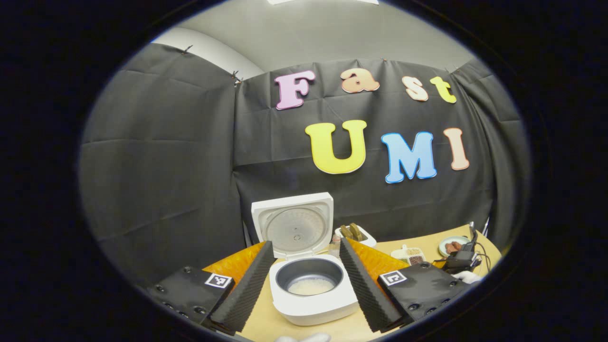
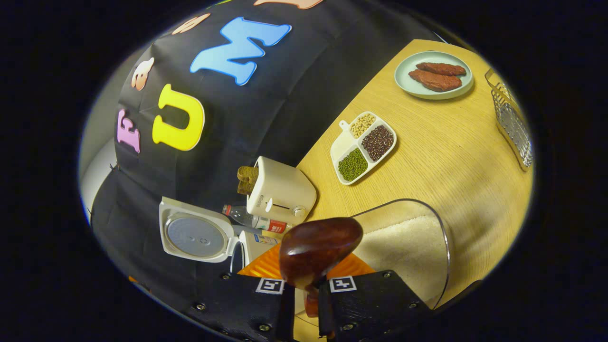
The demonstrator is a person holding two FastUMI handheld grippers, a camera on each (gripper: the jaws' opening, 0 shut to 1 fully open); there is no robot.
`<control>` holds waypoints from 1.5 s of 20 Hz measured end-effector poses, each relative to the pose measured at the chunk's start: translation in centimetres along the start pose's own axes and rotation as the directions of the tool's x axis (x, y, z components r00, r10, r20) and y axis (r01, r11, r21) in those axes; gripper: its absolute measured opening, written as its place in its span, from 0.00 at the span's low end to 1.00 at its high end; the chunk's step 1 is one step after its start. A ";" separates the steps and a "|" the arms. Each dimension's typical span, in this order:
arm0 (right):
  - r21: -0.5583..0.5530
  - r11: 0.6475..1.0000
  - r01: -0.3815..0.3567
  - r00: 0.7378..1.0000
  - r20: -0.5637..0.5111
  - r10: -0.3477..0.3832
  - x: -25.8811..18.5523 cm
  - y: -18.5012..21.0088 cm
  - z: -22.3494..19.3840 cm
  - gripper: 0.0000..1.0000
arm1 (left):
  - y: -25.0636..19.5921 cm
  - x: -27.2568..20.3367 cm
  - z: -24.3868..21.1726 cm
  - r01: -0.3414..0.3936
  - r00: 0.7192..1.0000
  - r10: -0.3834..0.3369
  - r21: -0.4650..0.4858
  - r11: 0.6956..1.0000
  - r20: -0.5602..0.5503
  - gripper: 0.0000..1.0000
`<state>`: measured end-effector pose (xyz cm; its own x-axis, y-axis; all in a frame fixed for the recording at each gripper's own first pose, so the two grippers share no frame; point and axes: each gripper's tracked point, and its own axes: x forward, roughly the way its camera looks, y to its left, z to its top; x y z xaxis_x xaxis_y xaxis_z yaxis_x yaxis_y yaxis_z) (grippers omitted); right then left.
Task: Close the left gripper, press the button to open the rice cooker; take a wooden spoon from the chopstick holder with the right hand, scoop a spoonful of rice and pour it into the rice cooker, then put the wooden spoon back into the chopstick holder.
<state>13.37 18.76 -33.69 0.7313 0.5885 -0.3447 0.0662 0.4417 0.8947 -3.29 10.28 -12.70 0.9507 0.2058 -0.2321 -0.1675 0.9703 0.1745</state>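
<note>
In the left gripper view the white rice cooker point(image 1: 311, 289) stands with its lid point(image 1: 293, 225) up, and a little rice lies in its dark inner pot. My left gripper point(image 1: 306, 278) is open, its fingers on either side of the cooker and apart from it. In the right gripper view my right gripper point(image 2: 306, 297) is shut on the handle of a dark wooden spoon point(image 2: 319, 249). The spoon's bowl hangs tilted over the near rim of a clear glass bowl point(image 2: 418, 247) of rice. The open cooker lid point(image 2: 197, 232) lies to the left.
A white toaster point(image 2: 282, 192) with bread stands by the cooker, a plastic bottle point(image 2: 251, 219) beside it. Farther out are a divided dish of beans point(image 2: 363, 147), a plate with meat point(image 2: 434, 75) and a wire basket point(image 2: 513, 118). The right gripper's hand point(image 1: 468, 275) is at the table's right.
</note>
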 end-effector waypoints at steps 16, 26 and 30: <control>0.169 0.982 -0.089 0.994 0.078 0.077 -2.1 1.8 3.5 0.20 | -1.2 0.4 0.7 0.025 1.000 -0.025 0.014 1.000 -0.001 0.97; 0.142 0.973 -0.181 0.983 0.012 0.181 0.0 13.6 1.7 0.20 | 1.2 0.2 0.2 -0.007 0.999 0.008 -0.017 1.000 0.035 0.99; 0.117 0.971 -0.209 0.975 -0.054 0.217 3.1 18.8 -1.2 0.20 | 3.0 0.2 -0.5 -0.041 0.998 0.043 -0.049 0.998 0.040 0.98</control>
<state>16.03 29.72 -18.29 0.6902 0.7063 -0.1574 -0.0093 0.2262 0.9740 -3.73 13.28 -12.72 0.9522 0.2425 -0.1858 -0.2192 0.9660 0.1374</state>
